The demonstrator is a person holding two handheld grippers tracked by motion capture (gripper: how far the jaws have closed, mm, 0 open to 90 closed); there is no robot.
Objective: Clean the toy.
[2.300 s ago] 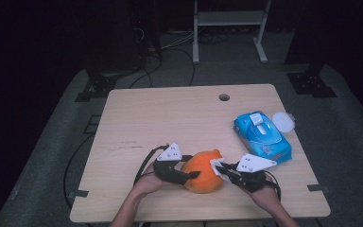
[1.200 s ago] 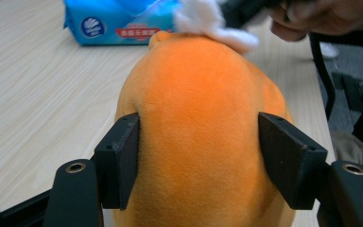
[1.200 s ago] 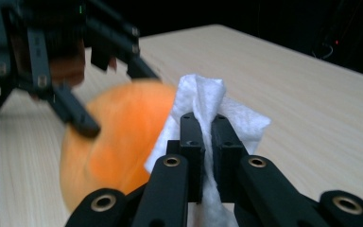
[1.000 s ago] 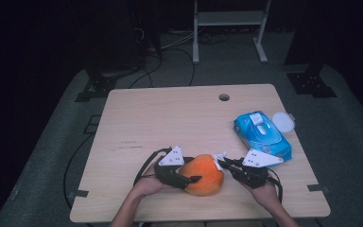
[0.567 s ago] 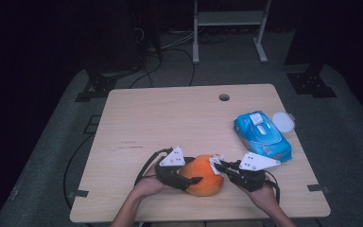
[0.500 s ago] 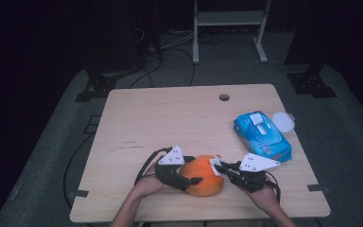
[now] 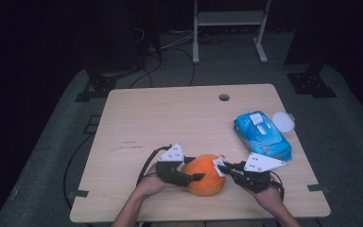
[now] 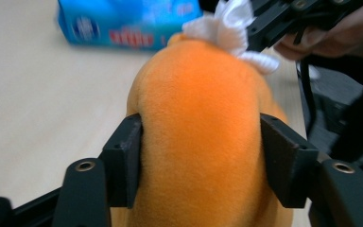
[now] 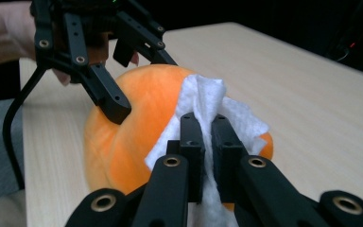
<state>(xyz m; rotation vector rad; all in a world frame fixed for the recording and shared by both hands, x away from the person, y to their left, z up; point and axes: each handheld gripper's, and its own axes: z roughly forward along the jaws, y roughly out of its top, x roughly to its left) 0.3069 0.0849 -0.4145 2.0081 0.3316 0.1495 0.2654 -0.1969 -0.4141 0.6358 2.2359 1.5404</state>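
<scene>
High view showed one table (image 7: 170,113) carrying one orange plush (image 7: 205,174), one blue wipes pack (image 7: 262,135) and one white lid (image 7: 283,122). The plush lay near the front edge, about midway along it, between two grippers. The left gripper (image 7: 194,177) had just been closing its jaws, and in the left gripper view its two pads pressed into the plush's (image 8: 198,142) sides. The right gripper (image 7: 221,166) had its jaws nearly together, pinching one white wipe (image 9: 203,109) that lay against the plush's (image 9: 137,118) right end. The pack sat near the right edge, well apart from the plush, with the lid just beside it at that edge.
</scene>
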